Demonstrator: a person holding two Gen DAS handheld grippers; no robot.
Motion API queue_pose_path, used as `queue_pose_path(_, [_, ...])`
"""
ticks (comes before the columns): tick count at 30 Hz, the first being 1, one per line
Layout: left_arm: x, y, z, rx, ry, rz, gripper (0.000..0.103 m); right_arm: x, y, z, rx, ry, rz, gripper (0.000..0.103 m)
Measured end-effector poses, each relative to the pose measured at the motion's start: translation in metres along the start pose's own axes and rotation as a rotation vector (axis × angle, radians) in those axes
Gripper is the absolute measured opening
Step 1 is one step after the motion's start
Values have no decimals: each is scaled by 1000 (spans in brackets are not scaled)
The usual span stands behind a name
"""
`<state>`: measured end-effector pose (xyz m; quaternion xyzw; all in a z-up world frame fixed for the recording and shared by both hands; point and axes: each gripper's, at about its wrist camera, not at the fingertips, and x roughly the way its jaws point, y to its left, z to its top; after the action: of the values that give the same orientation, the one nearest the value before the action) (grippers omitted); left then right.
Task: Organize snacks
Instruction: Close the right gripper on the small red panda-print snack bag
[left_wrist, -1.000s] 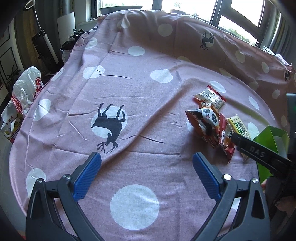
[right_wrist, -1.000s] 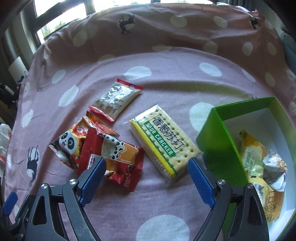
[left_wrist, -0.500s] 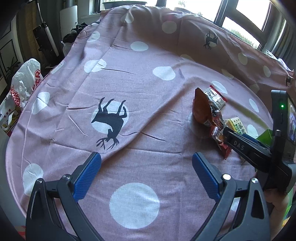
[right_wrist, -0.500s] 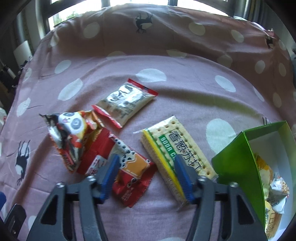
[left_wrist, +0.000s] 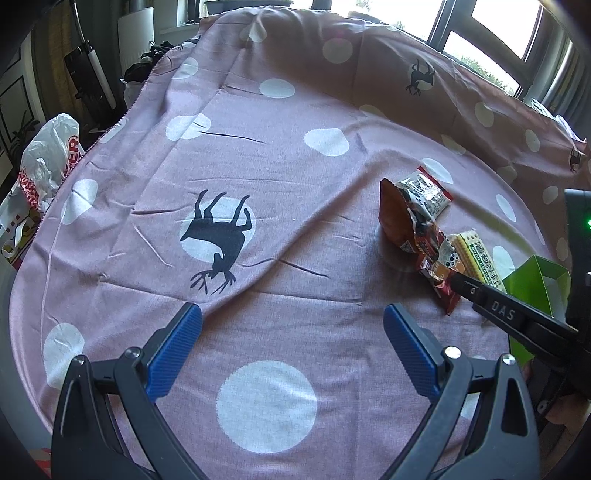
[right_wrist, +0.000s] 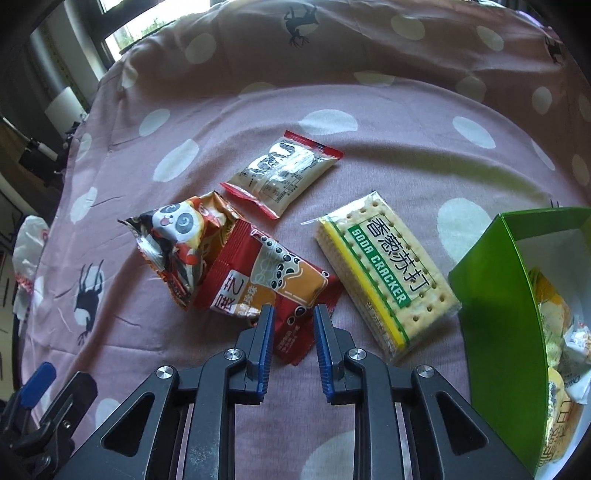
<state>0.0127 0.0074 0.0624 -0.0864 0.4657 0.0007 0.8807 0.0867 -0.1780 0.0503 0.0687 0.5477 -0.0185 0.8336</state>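
The right tongs are pointing steeply down at the counter, which is lying under a pink spotted cloth. Their blue pads have just been closing and are now clenching the near corner of the red snack packet. That packet is lying flat, its left end overlapping the panda packet, whose far end is tilting up. Just beyond both, the white packet with red ends is lying apart. To the right, the soda cracker pack is sitting near the red packet, its right end close to the green box, which is holding several yellow and white packets.

The left tongs are hanging released over bare cloth near a white spot, well left of the snacks, gripping nothing.
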Motion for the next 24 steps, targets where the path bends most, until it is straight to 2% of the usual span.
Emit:
queue_pose_path(3, [0,0,0,-3,2,-1,98,-7,-3,-1,6,-1,27,23])
queue_pose_path(9, [0,2,1,-8,4,-6,98,-35,-21,2,69,-71,64,24])
queue_pose_path(10, [0,2,1,-10,5,-8,98,-38,-27,4,85,-79,65,27])
queue_pose_path(12, [1,4,2,-18,10,-14,98,-39,-38,8,127,-80,65,44])
queue_pose_path(13, [1,5,2,-22,13,-18,98,-38,-42,9,151,-77,74,57])
queue_pose_path(14, [2,6,2,-28,17,-23,98,-37,-46,11,176,-69,87,63])
queue_pose_path(16, [3,7,3,-35,27,-31,98,-31,-48,15,214,-42,137,64])
queue_pose_path(18, [4,8,3,-39,33,-34,98,-24,-38,20,179,-21,180,66])
queue_pose_path(19, [5,9,3,-41,35,-33,98,-20,-29,22,143,-13,180,71])
queue_pose_path(20, [5,9,3,-41,38,-31,98,-15,-21,26,105,-2,164,75])
queue_pose_path(24, [7,11,3,-38,50,-30,98,9,9,40,-93,48,98,76])
